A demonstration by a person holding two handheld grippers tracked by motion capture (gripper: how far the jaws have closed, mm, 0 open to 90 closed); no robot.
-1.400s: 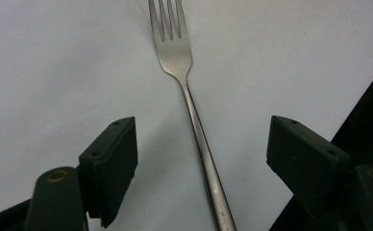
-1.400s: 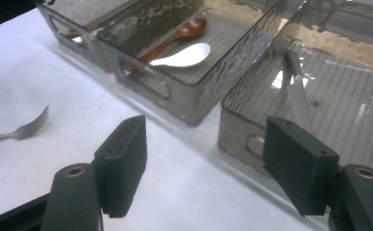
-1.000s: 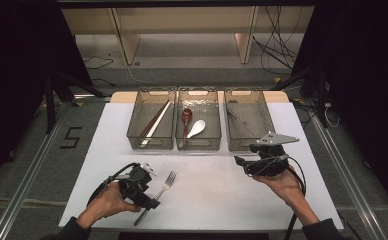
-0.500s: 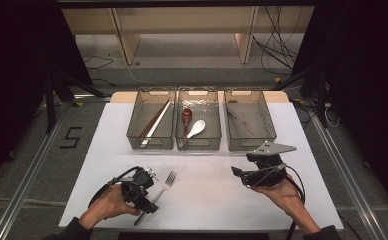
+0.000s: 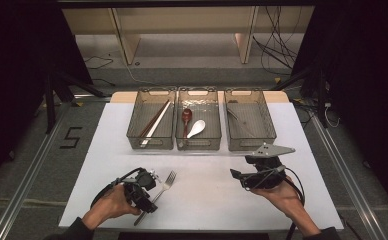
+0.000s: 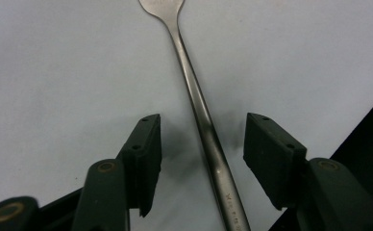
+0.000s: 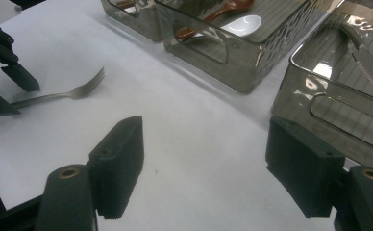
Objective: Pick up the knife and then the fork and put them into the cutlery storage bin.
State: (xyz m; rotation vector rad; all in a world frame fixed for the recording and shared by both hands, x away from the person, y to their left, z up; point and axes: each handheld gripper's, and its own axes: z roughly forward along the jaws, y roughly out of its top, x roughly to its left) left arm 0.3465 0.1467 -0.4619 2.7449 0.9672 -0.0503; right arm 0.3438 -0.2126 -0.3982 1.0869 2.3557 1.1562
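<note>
Near the front edge of the white bench point(image 5: 107, 150), a metal fork point(image 5: 162, 187) lies flat, tines pointing toward the middle tray point(image 5: 198, 145). Over the fork's handle sits the left tool point(image 6: 202, 144), its jaws spread wide on either side of the handle, with a clear gap on each side, so it has hold of nothing. Well to the right of the fork, the right tool point(image 7: 204, 163) hovers above bare bench, jaws wide apart and empty. Beyond the fork stand three clear trays in a row: the left tray point(image 5: 149, 145) holds chopsticks point(image 5: 154, 122), the middle tray two spoons point(image 5: 191, 125), the right tray point(image 5: 252, 145) a knife point(image 7: 367, 57).
</note>
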